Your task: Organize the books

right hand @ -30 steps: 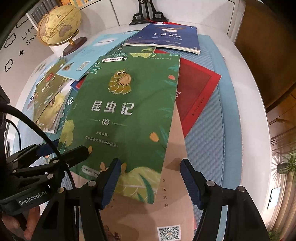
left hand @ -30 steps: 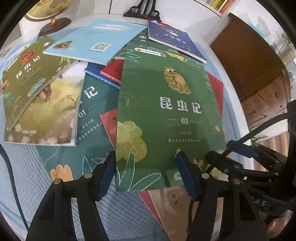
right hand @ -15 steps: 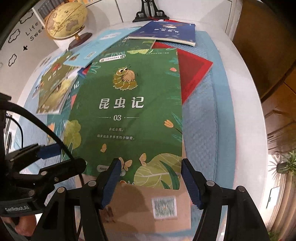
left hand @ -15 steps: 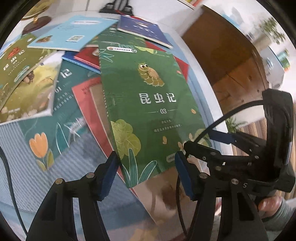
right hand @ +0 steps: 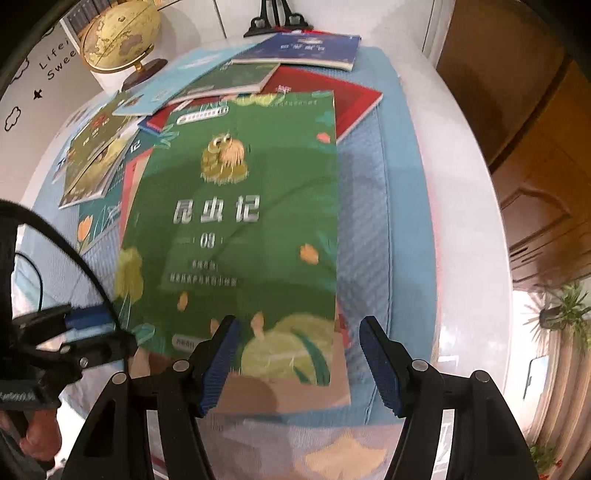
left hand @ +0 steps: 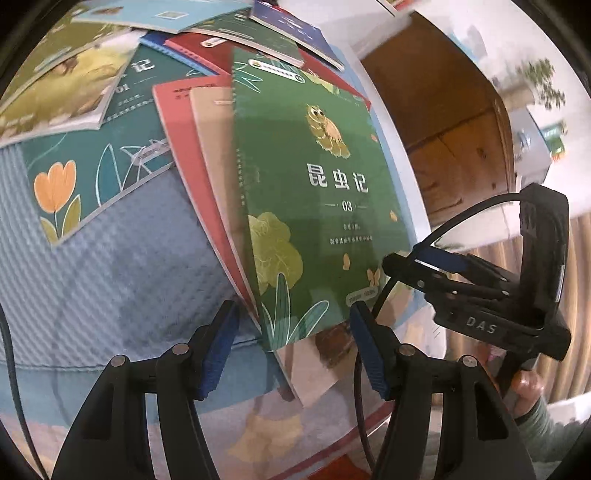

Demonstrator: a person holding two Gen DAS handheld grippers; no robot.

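The left claw (left hand: 291, 339) stands open, its blue pads clear on either side of the near corner of a green book (left hand: 314, 192), and nothing is pinched between them; its jaws have just been closing a little. The right claw (right hand: 297, 354) is also open, its pads apart over the book's near edge (right hand: 236, 236) with no visible grip on it. The cover reads "昆虫记" with "03" below, under a drawing of a yellow caterpillar. The book lies flat, long axis running away from both claws, title upright toward them, so its top edge points to the far side of the bench (right hand: 454, 192). It rests on a tan book (right hand: 288, 395) that sticks out at the near edge, with a red book (left hand: 173, 122) beneath that. Left of it a teal book (left hand: 110, 173) marked "01" shows an orange tulip. Farther back lie another red book (right hand: 351, 99), a dark blue book (right hand: 314, 48) and a light blue book (right hand: 173, 88), all on a blue mat (right hand: 369, 229). A globe (right hand: 118, 33) stands at the far left by a wall with "Sweet" partly readable. The right claw's body bears "DAS" in the left wrist view.
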